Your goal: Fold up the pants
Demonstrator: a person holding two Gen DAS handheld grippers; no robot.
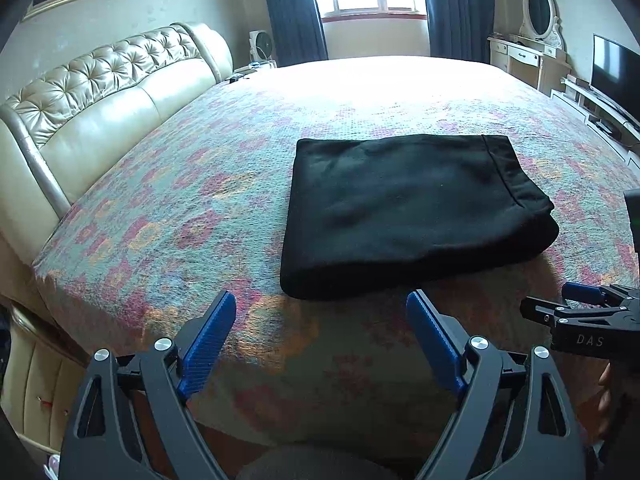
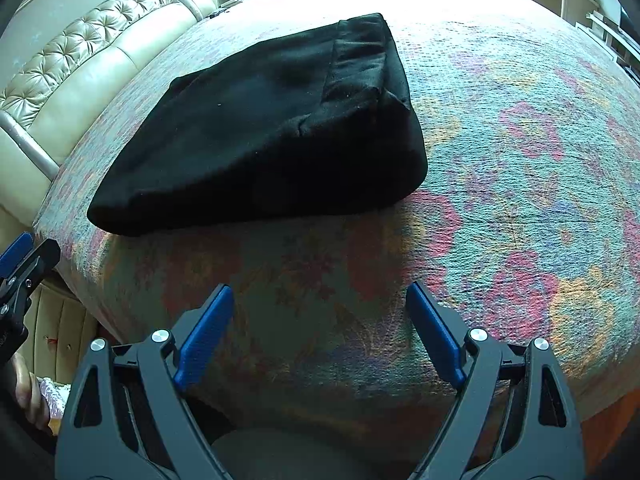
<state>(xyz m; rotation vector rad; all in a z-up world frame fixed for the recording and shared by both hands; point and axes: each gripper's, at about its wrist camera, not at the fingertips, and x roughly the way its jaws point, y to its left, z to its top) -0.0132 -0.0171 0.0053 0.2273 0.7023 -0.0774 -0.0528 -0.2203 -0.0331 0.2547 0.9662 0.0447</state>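
Observation:
The black pants [image 1: 408, 212] lie folded in a thick flat rectangle on the flowered bedspread [image 1: 200, 208], with the waistband at the right end. They also show in the right wrist view [image 2: 264, 136]. My left gripper [image 1: 322, 304] is open and empty, a little in front of the pants' near edge. My right gripper [image 2: 320, 300] is open and empty, over the bedspread [image 2: 520, 184] near the bed's front edge, in front of the pants and to their right. The right gripper's side shows in the left wrist view [image 1: 580, 308].
A padded cream headboard [image 1: 100, 92] runs along the bed's left side. A window with dark curtains [image 1: 296, 12] is at the back. A dresser with a mirror [image 1: 536, 52] and a TV [image 1: 616, 76] stand on the right.

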